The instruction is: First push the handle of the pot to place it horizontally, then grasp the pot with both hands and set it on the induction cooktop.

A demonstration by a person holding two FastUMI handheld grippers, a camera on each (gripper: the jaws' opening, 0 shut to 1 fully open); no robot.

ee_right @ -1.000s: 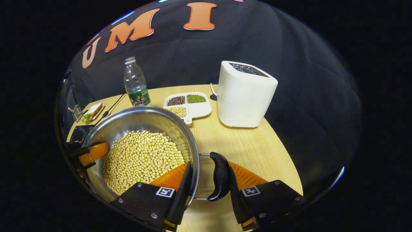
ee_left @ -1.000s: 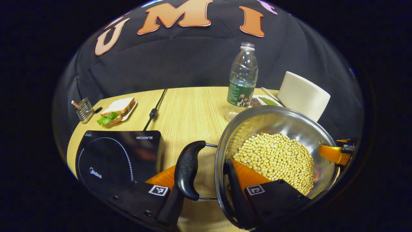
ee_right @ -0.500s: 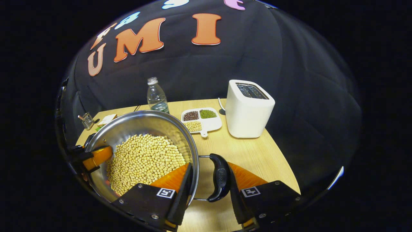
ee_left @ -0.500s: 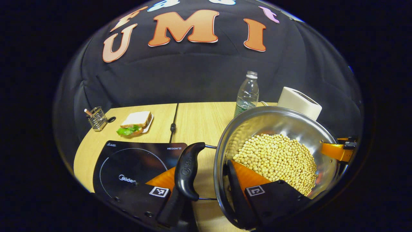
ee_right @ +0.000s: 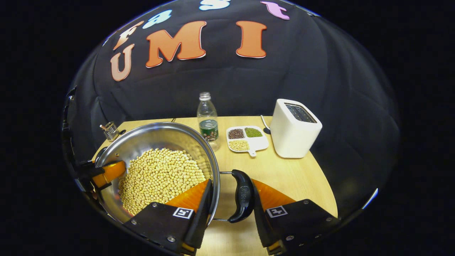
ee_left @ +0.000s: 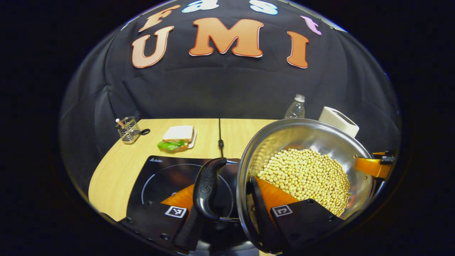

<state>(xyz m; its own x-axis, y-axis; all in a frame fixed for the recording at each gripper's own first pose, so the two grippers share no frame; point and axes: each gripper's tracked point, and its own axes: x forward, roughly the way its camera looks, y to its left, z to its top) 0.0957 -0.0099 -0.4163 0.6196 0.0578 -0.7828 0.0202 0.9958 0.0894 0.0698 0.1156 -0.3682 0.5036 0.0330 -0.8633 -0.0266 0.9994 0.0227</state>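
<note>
A steel pot (ee_left: 312,137) full of soybeans (ee_left: 305,177) hangs in the air between both grippers. My left gripper (ee_left: 227,192) is shut across the pot's left side, one finger outside the black handle (ee_left: 208,188) and the other inside the wall. Under that handle lies the black induction cooktop (ee_left: 163,177). In the right gripper view the pot (ee_right: 153,137) is at the lower left. My right gripper (ee_right: 231,188) is shut the same way across the right handle (ee_right: 242,195) and the rim. Each view shows the other gripper (ee_left: 373,167) (ee_right: 103,172) at the pot's far side.
On the wooden table (ee_right: 284,174) stand a plastic bottle (ee_right: 208,121), a divided dish of beans (ee_right: 247,138) and a white toaster (ee_right: 295,128). A sandwich on a plate (ee_left: 176,137), a wire holder (ee_left: 128,128) and the cooktop's cable (ee_left: 220,138) lie behind the cooktop.
Both grippers have carried the pot to the left and back from the bottle and toaster. The cooktop has come under the pot's left handle.
</note>
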